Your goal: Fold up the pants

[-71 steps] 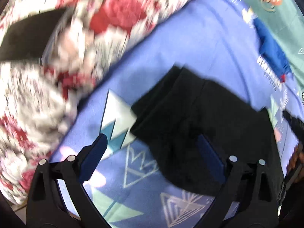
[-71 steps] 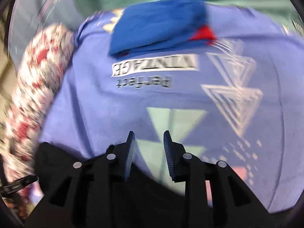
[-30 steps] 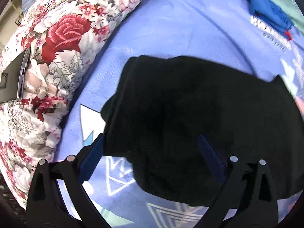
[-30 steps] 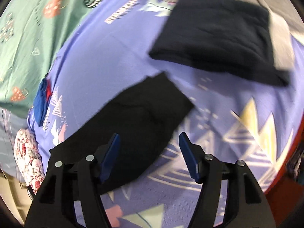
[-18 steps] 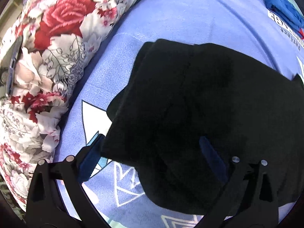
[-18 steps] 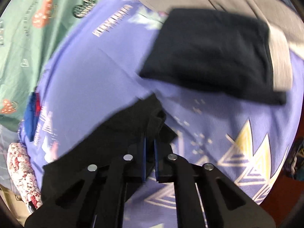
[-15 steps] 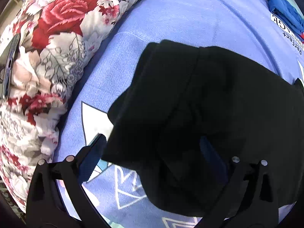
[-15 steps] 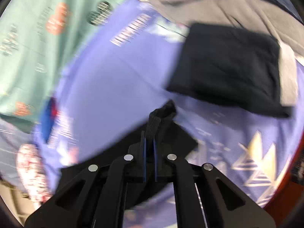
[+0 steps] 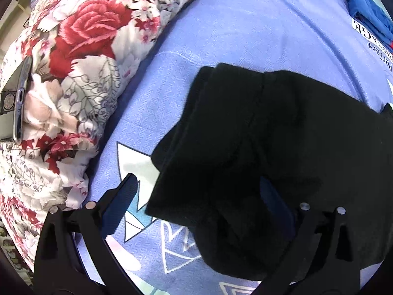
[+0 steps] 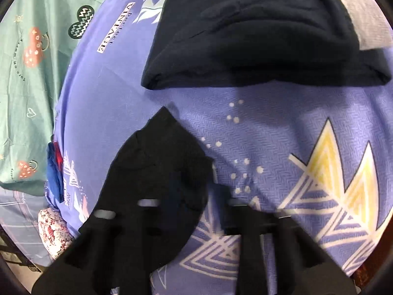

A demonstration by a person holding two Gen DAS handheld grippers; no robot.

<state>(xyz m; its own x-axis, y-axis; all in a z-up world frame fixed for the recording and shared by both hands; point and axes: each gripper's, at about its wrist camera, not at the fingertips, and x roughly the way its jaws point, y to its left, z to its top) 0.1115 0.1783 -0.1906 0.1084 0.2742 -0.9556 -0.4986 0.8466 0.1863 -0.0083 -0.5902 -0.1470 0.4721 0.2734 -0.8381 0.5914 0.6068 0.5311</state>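
- My left gripper (image 9: 196,196) stands wide apart over the near end of the black pants (image 9: 270,152); one blue pad (image 9: 118,204) rests over the bedsheet (image 9: 233,29) at 8 o'clock, the other sits above the dark cloth at 4 o'clock, neither pressing it.
- Only the left wrist view shows the floral pillow (image 9: 81,56) at 10 o'clock, with a phone-like device (image 9: 17,103) lying on it at the left edge.
- Only the right wrist view shows my right gripper (image 10: 194,211), blurred, its jaws opening; the pants' (image 10: 157,172) folded corner lies under the left finger, not pinched.
- That view alone also shows a folded dark navy garment (image 10: 258,32) at 12 o'clock on a grey cloth (image 10: 363,17), well apart from the pants, and a teal sheet (image 10: 32,78) with cartoon prints at 9 o'clock.
- Printed on the purple-blue bedsheet (image 10: 258,127) I read "VINTAGE" (image 10: 109,35) under "Perfect".
- A blue garment (image 9: 363,7) lies at 1 o'clock in the left view.
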